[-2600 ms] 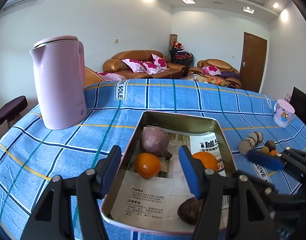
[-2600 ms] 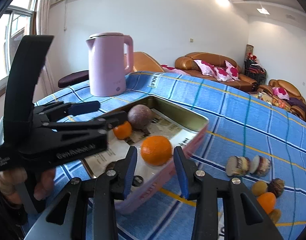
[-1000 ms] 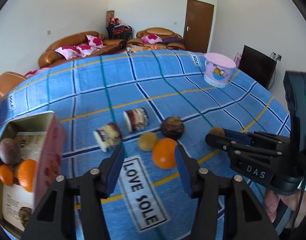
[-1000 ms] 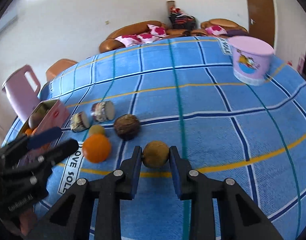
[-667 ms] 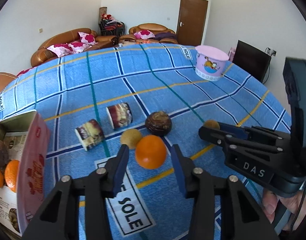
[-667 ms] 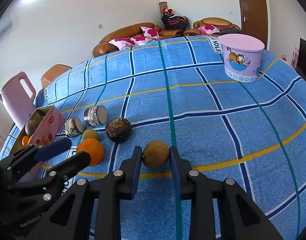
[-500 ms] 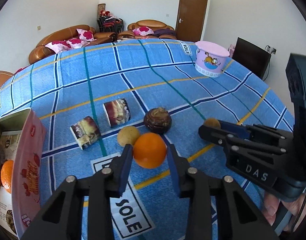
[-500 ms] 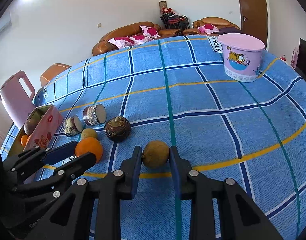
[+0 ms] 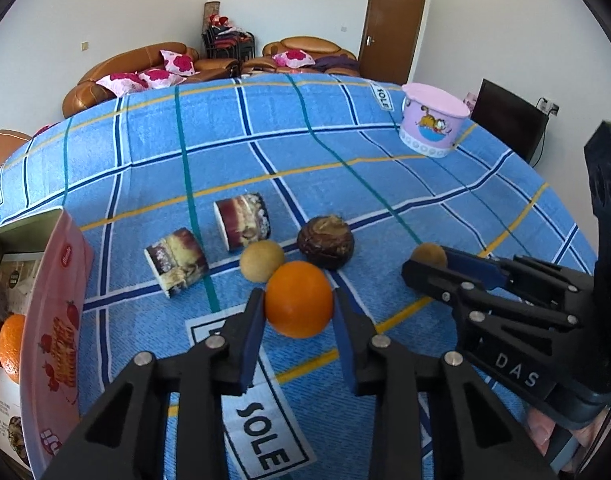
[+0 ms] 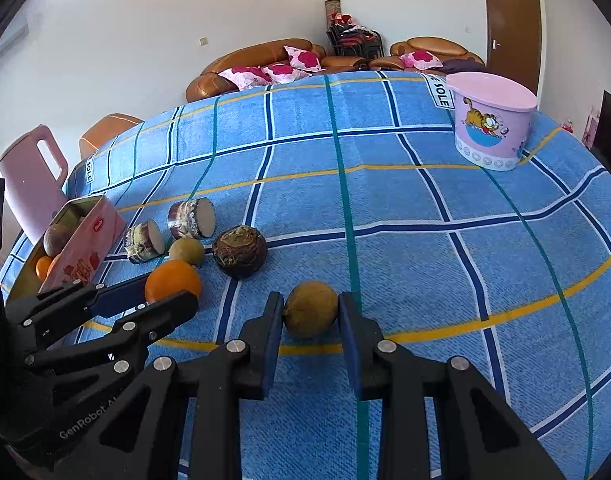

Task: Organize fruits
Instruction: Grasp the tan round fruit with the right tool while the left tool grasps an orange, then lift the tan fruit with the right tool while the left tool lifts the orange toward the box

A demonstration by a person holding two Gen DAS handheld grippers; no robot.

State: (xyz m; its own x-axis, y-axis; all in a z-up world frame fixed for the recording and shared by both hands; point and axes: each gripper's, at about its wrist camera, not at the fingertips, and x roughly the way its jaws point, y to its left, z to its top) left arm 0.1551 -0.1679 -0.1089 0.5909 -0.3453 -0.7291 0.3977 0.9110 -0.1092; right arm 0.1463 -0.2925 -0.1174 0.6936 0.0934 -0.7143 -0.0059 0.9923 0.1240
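While both jaws pinch fruit | left gripper (image 9: 298, 307): orange (image 9: 298, 305) | right gripper (image 10: 310, 311): brown fruit (image 10: 310, 309)

A blue checked tablecloth (image 9: 233, 152) with yellow, teal and navy lines is spread over the table, and the printed words "LOVE SOLE" are partly seen on it; a pink lidded tub (image 10: 491, 128) with a cartoon cat is set near the far right edge of the cloth; a pink electric kettle (image 10: 29, 176) is seen at the left edge in the right wrist view, behind the tin; brown leather sofas (image 9: 129, 68) with pink flowered cushions (image 9: 145, 78) are ranged along the far wall; a brown wooden door (image 9: 391, 32) is shown shut beyond them; a dark television screen (image 9: 505, 118) is placed at the right, well apart from the tub.
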